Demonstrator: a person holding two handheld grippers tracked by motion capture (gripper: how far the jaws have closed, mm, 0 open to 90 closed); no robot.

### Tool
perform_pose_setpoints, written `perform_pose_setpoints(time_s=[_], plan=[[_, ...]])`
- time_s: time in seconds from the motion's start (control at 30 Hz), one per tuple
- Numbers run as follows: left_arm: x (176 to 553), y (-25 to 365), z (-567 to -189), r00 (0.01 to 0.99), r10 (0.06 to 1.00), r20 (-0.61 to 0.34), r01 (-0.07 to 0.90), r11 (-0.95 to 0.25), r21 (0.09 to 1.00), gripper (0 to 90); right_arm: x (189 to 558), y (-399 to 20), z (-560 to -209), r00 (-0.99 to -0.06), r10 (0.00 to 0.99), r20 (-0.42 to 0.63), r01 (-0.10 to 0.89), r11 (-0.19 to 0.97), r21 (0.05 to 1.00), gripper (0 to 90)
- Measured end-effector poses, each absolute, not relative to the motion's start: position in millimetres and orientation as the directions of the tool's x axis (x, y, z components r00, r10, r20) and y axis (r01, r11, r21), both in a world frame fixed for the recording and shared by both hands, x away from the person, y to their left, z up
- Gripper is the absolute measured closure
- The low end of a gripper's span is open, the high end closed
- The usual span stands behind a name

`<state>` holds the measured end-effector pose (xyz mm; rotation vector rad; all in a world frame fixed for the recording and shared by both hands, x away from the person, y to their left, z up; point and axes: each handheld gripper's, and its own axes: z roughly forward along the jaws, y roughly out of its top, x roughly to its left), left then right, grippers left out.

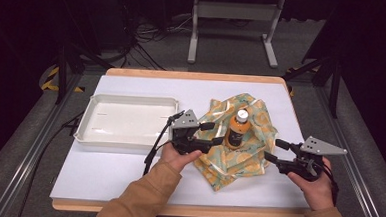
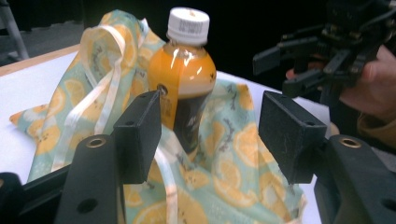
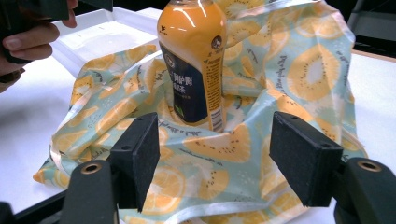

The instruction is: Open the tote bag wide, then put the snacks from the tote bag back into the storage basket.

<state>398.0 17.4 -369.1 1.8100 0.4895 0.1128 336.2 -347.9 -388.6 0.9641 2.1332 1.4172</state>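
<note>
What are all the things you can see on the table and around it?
bottle: one, orange drink with a white cap and dark label, standing upright in the middle of the cloth
cloth: one, pale green with orange and yellow fruit slices and a cream ribbon edge, crumpled on the sheet right of the tray
tray: one, white, on the left part of the sheet
sheet: one, white, covering the tabletop
table: one, light wood edge showing round the sheet
frame: one, grey metal, on the floor behind the table
cables: several, dark, on the floor at the back left
left gripper: one, black, jaws open, beside the bottle
right gripper: one, black, jaws open, at the cloth's right edge
sleeves: two, tan, bottom edge
</note>
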Motion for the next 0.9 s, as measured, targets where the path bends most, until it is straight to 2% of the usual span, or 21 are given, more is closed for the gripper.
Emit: perform_pose_setpoints(time_s=[0.2,0.9], plan=[[403.6,11.8,-358.8,0.906,0.388,-0.167,0.243,-0.156,0.957,38.1,336.4,-352.6,-389.0,-0.671,0.739,0.060,0.328,0.224,0.918,33.7],[426.1,-10.0,-357.1,0.934,0.336,-0.126,0.181,-0.139,0.974,34.7,336.7,-358.0,-388.8,-0.671,0.739,0.068,0.322,0.208,0.924,33.6]])
